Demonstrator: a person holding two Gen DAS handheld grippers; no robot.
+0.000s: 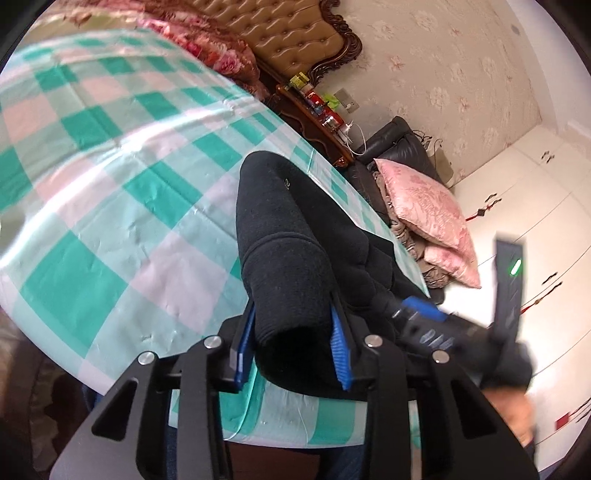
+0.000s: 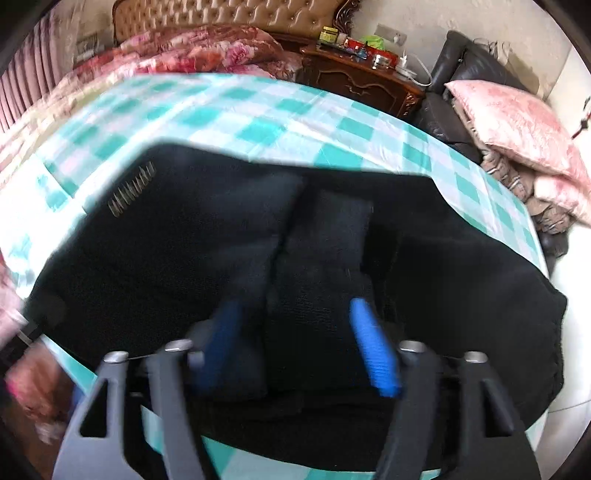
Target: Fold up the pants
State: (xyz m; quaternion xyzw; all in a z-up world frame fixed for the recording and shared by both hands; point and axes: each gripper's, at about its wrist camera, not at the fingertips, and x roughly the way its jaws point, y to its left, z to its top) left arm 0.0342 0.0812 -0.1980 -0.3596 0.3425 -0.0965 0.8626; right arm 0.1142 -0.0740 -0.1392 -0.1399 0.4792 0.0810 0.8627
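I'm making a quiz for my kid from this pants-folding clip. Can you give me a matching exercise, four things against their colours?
Things:
1. pants
2. tablecloth
3. pillow
4. headboard

Colours:
A. pink
B. tan
C. black
D. green and white checks

Pairs: 1-C, 2-D, 3-A, 4-B

Two close wrist views angled down, both sharing checked cloth [image 1: 110,192] and pants [image 2: 295,258].
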